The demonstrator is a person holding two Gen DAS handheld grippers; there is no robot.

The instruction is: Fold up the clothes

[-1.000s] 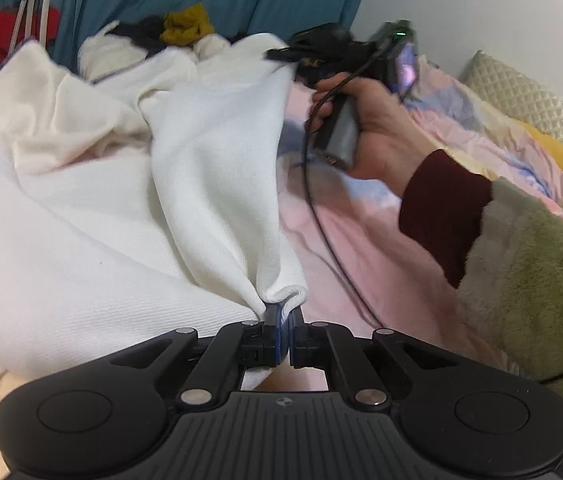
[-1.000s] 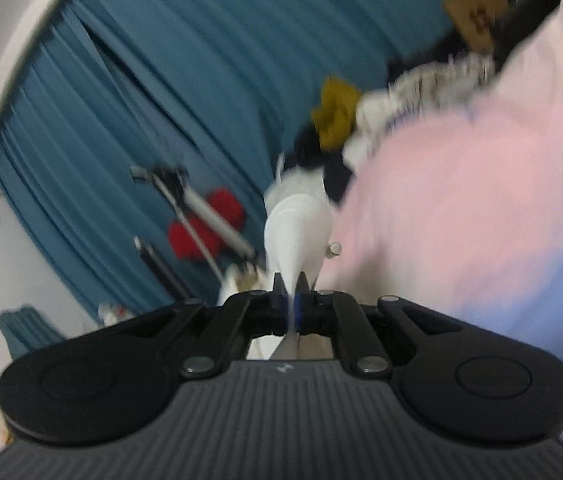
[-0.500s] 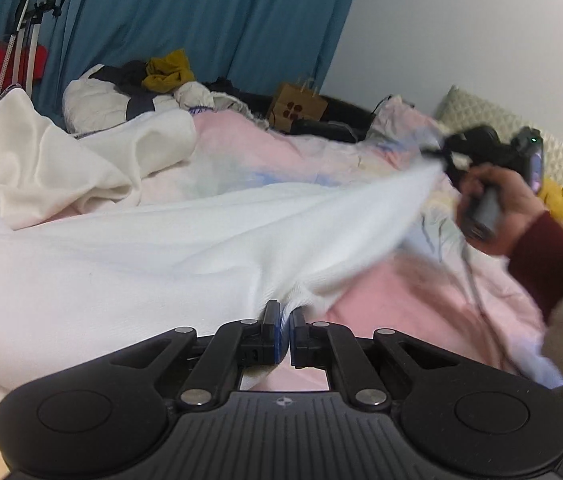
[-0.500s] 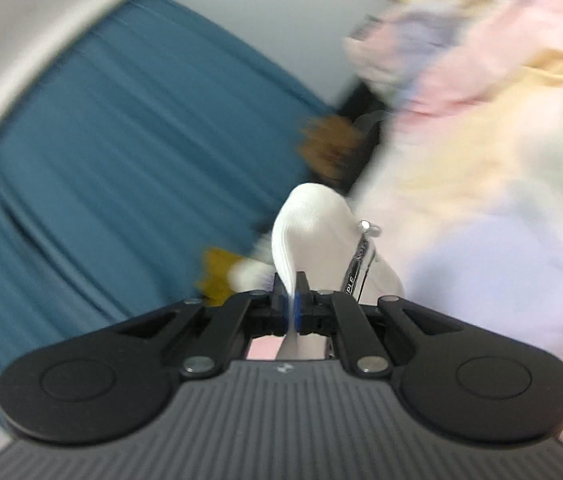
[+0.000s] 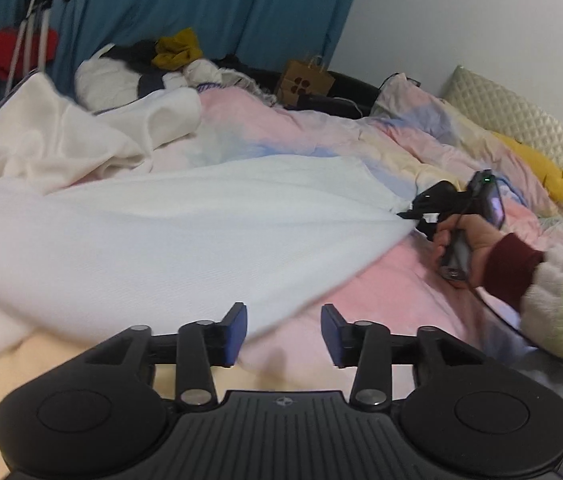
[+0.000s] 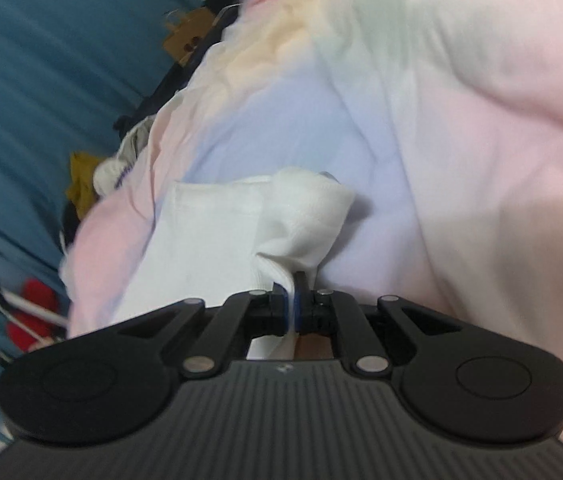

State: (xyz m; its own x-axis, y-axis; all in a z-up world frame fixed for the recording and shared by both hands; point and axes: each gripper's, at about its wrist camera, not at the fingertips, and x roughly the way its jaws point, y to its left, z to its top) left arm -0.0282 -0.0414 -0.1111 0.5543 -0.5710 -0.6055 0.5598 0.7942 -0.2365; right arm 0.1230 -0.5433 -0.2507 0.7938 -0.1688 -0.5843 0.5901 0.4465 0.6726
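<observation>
A bed (image 5: 381, 304) covered with a rumpled pastel duvet in pink, pale blue and yellow (image 5: 321, 128) fills most of both views, backed by pleated teal curtains (image 5: 201, 4) and a plain white wall (image 5: 481, 20). At the head lies a quilted cream pillow (image 5: 521, 128) with a yellow plush toy (image 5: 537, 164) resting against it. Near the curtains a heap of loose clothes (image 5: 153, 68) — white, dark and mustard pieces — sits on the far edge of the bed, and a red garment (image 5: 9, 52) hangs by some pale poles at the left. A brown paper carrier bag with dark round marks (image 5: 305, 80) stands upright beyond the duvet; what it holds cannot be seen.

The white ribbed knit garment (image 5: 169, 236) is spread across the middle of the bed, with a cream-coloured cloth (image 5: 61, 140) bunched behind it. The left gripper (image 5: 284, 334) hovers just in front of the garment's near edge, its blue-padded jaws spread wide with nothing between them. The right gripper (image 6: 292, 305), held in a hand (image 5: 469, 240) with a maroon cuff and fuzzy green sleeve (image 5: 561, 292), has its jaws pinched tight on a corner of the white garment (image 6: 241, 232) — the fabric is drawn taut toward it.
</observation>
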